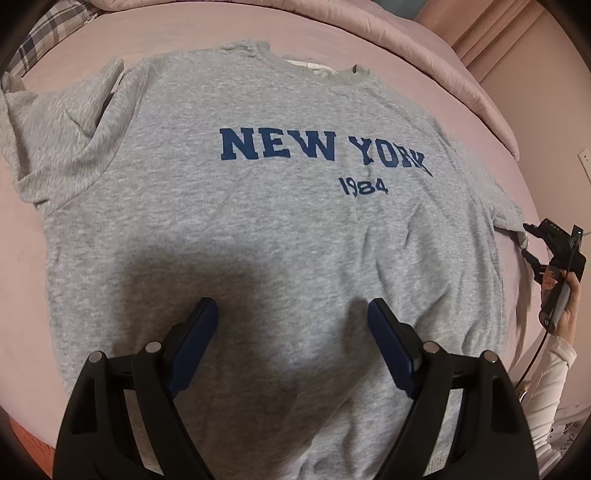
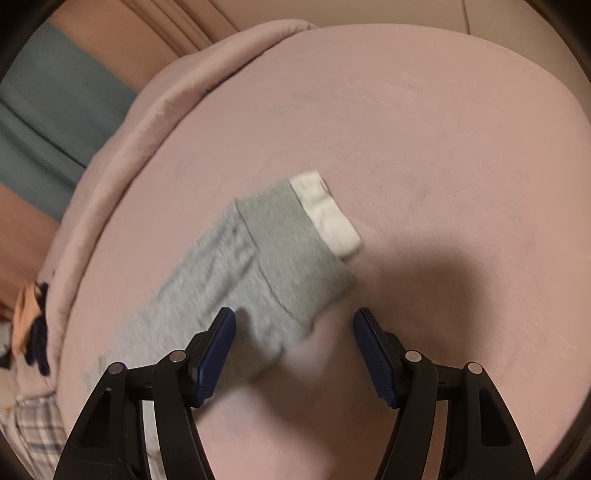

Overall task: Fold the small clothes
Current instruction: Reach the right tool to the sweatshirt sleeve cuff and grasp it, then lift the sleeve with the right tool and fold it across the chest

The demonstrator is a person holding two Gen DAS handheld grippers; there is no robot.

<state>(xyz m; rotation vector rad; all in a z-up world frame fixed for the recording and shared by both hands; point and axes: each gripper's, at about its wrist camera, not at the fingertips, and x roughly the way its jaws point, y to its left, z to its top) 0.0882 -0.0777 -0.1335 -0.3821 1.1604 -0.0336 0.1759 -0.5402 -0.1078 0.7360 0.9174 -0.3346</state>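
Two grippers work over a grey sweatshirt (image 1: 258, 206) spread front-up on a pink bed sheet (image 1: 22, 295), its blue "NEW YORK 1984" print (image 1: 325, 147) facing up and its collar (image 1: 306, 70) toward the far side. The left gripper (image 1: 293, 317) hangs above the lower middle of the shirt body with its jaws spread wide and nothing between them, casting a dark shadow on the cloth below. One sleeve lies crumpled and folded back at the far left, close to a plaid cloth (image 1: 48, 33); the other sleeve (image 2: 266, 266) runs out straight across the sheet, ending in a grey cuff with a white inner cuff (image 2: 327, 214) sticking out past it. The right gripper (image 2: 293, 334) is over the near edge of that sleeve, jaws partly apart, the sleeve's corner lying between the blue pads (image 2: 218, 350) but not pinched. Bare sheet stretches wide beyond the cuff and to its right, giving free room there; a bunched pink duvet (image 2: 110, 155) borders the sheet's left edge in the right wrist view.
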